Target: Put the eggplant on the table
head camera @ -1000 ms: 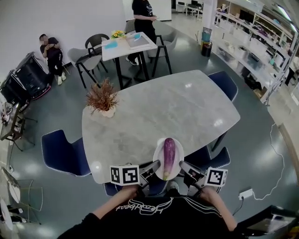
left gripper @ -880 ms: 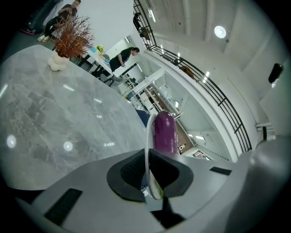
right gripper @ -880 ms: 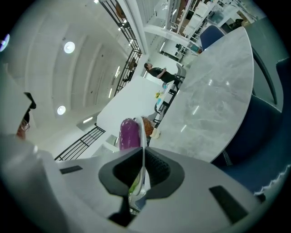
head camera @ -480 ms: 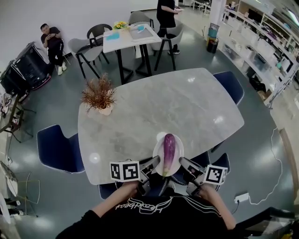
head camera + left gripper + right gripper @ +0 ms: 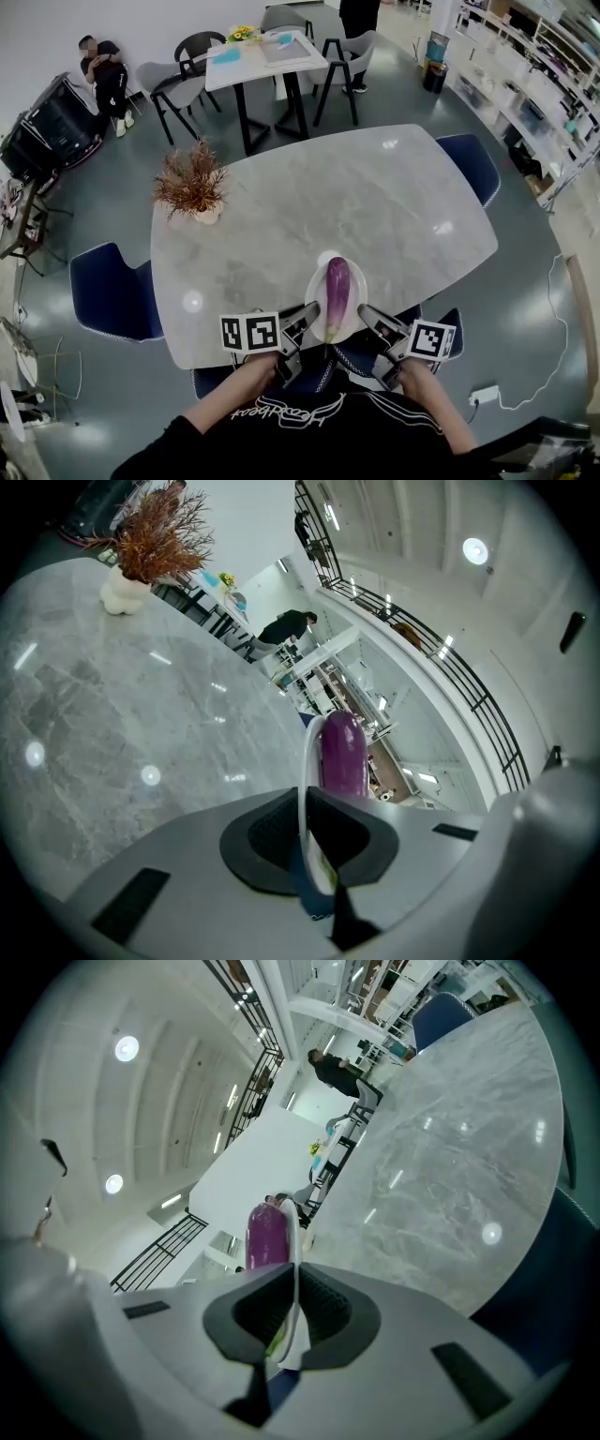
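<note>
1. Grey marble-patterned worktop (image 5: pixel 375 206) (image 5: pixel 94 714) (image 5: pixel 450 1176) with rounded corners, filling the middle of the head view. Broad bare stretch from the far edge down towards the near edge, open on both sides of the plate.
2. Dark blue upholstered chairs around it: one (image 5: pixel 108 291) off the left edge, one (image 5: pixel 469 159) at the far right corner, one (image 5: pixel 450 319) tucked by the near right edge. Grey floor open beyond them.
3. Dried rust-brown plant in a small white pot (image 5: pixel 192 183) (image 5: pixel 155 532), upright near the far left corner of the worktop, well apart from the plate.
4. White round plate (image 5: pixel 359 295) (image 5: pixel 306 761) (image 5: pixel 296 1241) at the near edge of the worktop, its near part reaching out past that edge. Gripped on both sides; cannot tell whether its underside touches the worktop.
5. Long purple eggplant (image 5: pixel 336 295) (image 5: pixel 342 752) (image 5: pixel 267 1237), lying lengthwise along the middle of the plate, not on the worktop itself, tip pointing away from the person.
6. Left hand-held gripper (image 5: pixel 300 323) (image 5: pixel 305 832), jaws closed onto the plate's left rim, the thin white edge pinched between the dark pads.
7. Right hand-held gripper (image 5: pixel 366 317) (image 5: pixel 295 1312), jaws likewise clamped on the plate's right rim, just beside the near edge of the worktop.
</note>
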`<move>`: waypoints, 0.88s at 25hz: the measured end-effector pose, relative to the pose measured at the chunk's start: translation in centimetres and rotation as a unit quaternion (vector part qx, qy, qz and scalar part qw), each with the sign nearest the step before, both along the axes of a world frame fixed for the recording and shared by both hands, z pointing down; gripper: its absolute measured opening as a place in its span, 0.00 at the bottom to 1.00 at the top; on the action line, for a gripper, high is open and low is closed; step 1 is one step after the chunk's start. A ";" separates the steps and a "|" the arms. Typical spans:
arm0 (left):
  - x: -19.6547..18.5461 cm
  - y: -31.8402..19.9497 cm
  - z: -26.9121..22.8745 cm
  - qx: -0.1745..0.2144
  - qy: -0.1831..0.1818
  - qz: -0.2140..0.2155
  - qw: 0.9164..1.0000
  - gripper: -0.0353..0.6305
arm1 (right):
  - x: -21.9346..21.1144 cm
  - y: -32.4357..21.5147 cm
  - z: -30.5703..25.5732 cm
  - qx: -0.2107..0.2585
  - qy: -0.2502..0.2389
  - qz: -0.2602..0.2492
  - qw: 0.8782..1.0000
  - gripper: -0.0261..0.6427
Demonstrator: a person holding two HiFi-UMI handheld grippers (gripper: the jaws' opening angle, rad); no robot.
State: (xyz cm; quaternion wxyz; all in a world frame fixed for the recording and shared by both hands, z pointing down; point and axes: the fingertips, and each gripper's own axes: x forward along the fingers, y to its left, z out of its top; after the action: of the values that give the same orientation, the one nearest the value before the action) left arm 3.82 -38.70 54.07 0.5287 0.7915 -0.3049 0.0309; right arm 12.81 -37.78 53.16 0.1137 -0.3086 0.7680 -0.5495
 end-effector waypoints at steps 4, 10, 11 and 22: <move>0.4 -1.3 1.1 -0.009 -0.007 -0.008 1.000 0.09 | 0.5 -1.3 1.2 -0.013 0.008 0.000 1.000 0.07; 1.4 -3.3 3.1 -0.018 -0.030 -0.017 0.999 0.09 | 2.0 -3.2 3.9 -0.034 0.041 -0.002 0.999 0.07; 1.5 -3.6 3.5 -0.022 -0.033 -0.019 0.999 0.09 | 2.2 -3.5 4.4 -0.040 0.045 -0.002 0.998 0.07; 1.9 -6.3 8.7 -0.058 -0.064 -0.039 0.996 0.09 | 2.5 -6.7 9.3 -0.088 0.060 -0.016 0.994 0.07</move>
State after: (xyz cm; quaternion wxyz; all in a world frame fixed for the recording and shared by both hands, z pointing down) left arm 5.73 -45.02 62.80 0.5538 0.7435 -0.3667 0.0782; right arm 15.27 -44.44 62.46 0.0308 -0.3379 0.7270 -0.5969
